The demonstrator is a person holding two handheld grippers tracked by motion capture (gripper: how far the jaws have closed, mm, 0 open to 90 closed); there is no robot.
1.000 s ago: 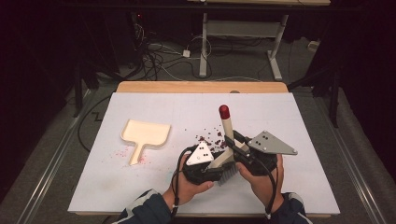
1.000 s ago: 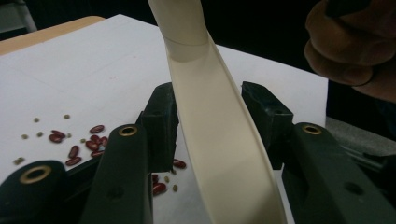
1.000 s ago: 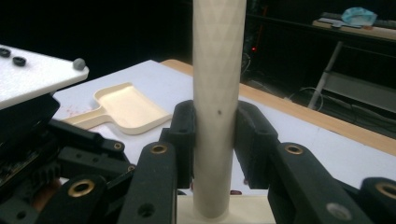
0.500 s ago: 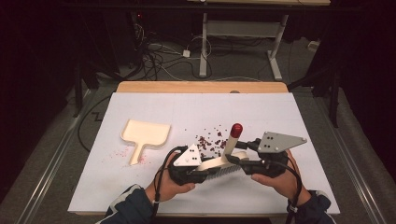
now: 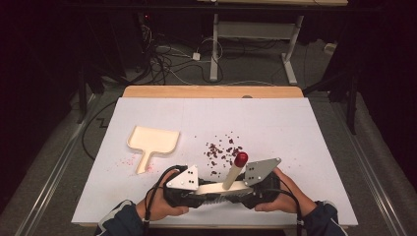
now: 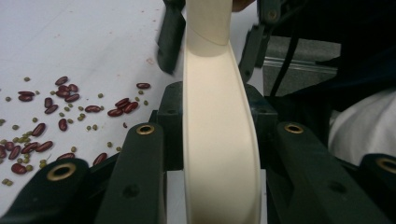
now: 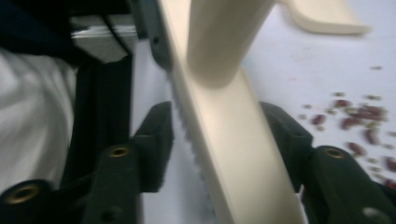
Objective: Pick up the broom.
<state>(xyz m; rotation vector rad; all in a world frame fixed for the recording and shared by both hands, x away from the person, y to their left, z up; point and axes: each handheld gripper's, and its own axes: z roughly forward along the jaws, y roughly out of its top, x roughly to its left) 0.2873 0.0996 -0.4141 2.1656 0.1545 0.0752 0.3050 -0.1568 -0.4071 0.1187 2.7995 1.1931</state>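
While both hands meet near the front edge of the white worktop (image 5: 295, 123), the left claw (image 5: 199, 189) and the right claw (image 5: 246, 189) face each other and each grips one end of a cream hand brush (image 5: 221, 188) lying between them. From the left gripper view the brush's curved cream back (image 6: 219, 140) runs straight up between the two black jaws, which press on it from both sides. From the right gripper view the same cream body (image 7: 233, 149) sits clamped between that claw's jaws, with bristles (image 7: 187, 135) along its left edge. The brush handle (image 5: 232, 174) rises at a tilt and ends in a red tip (image 5: 241, 159).

A cream dustpan (image 5: 152, 140) lies flat on the worktop, well apart to the left, its handle pointing toward the person. Its tray looks empty, though faint pink specks (image 5: 123, 160) lie on the worktop beside the handle.

Red beans (image 6: 60, 100) mixed with small green ones (image 6: 21, 165) lie scattered loose on the worktop just beyond the brush
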